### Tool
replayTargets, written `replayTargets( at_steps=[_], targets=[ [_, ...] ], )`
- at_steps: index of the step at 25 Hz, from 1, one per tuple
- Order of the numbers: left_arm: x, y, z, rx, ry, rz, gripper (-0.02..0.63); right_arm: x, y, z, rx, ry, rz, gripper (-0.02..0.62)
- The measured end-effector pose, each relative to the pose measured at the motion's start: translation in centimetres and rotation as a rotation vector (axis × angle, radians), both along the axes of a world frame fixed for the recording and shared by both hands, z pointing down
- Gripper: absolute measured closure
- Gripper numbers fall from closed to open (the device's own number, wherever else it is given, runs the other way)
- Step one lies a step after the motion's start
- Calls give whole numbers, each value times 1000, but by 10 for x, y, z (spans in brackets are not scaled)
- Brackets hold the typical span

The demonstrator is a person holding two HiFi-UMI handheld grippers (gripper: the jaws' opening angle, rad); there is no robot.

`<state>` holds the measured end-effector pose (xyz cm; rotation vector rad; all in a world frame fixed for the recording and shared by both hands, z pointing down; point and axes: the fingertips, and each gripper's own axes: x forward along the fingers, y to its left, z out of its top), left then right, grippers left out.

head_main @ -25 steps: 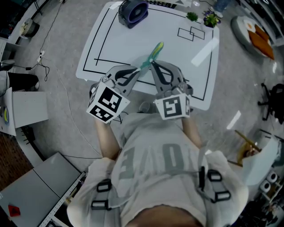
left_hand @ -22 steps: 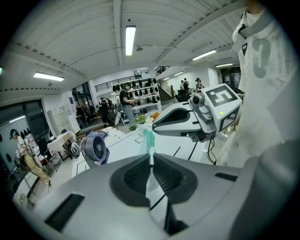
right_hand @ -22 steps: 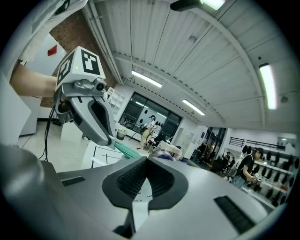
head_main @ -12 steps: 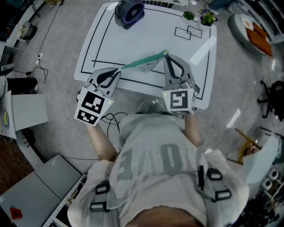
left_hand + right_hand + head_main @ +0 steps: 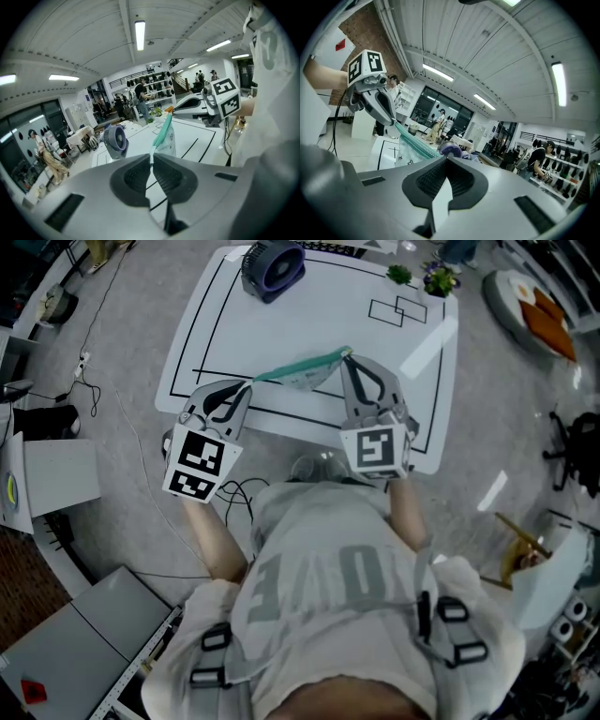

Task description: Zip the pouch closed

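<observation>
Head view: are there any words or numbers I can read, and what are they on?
"LOVE", probably; upside down and creased: on the person's shirt.
Cubes on the left gripper and right gripper: black-and-white square patterns, no words.
The pouch: no print clear enough to read.

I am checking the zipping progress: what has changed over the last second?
The left gripper moved left and the right gripper slightly right, so the pouch, before pointing away between them, now stretches sideways from one to the other. Both grippers' fingers stay shut on its ends; the fan stands as before.
</observation>
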<state>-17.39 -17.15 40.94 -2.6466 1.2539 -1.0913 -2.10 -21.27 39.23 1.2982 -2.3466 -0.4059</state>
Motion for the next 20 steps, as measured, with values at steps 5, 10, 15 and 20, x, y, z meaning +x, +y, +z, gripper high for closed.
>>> replayTargets(
  at_steps=[5, 10, 15, 20],
  targets=[
    [-9, -40, -15, 124, 51, -102, 588, -10, -37, -14, 60, -26, -20, 586],
    [-3, -47, -10, 135, 260, -165, 586, -6, -46, 2, 58, 2, -25, 586],
    [17, -32, 27, 22, 360, -148, 586, 10, -29, 48, -31, 39, -32, 586],
    [40, -8, 46, -94, 457, -53, 586, 31, -2, 78, -122, 49, -30, 586]
  ],
)
